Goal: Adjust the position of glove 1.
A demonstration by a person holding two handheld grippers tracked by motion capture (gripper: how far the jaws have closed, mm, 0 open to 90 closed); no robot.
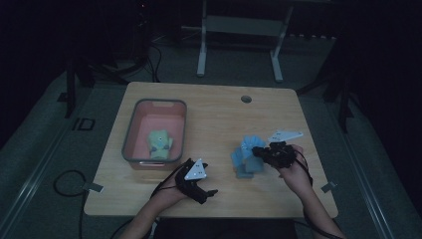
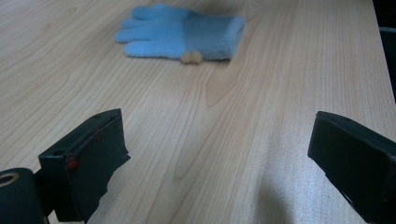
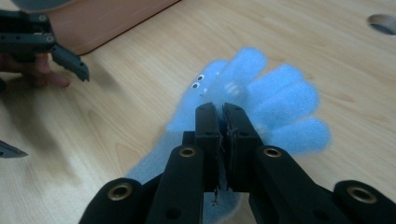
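We held the right claw [image 3: 223, 112] clenched on the blue glove [image 3: 261, 93], its two jaws pressed together with a fold of the fleecy fabric pinched between them. In the right gripper view, the glove's fingers fanned out beyond the jaw tips, and a pair of small googly eyes showed on the fabric just past them. In the high view, the right claw [image 1: 260, 151] sat on the right half of the wooden surface [image 1: 219, 114], with the blue glove [image 1: 247, 154] bunched just left of it and partly lifted.

We kept the left claw [image 2: 219, 154] released, its jaws spread wide apart with bare wood between them. In the left gripper view, a blue glove [image 2: 182, 32] lay flat on the surface well ahead of the jaws, with a small tan object touching its near edge. In the high view, the left claw [image 1: 206, 194] rested near the front edge.

A grey-rimmed bin [image 1: 130, 130] with a pink floor stood on the left part of the surface, holding a pale green item [image 1: 159, 142].
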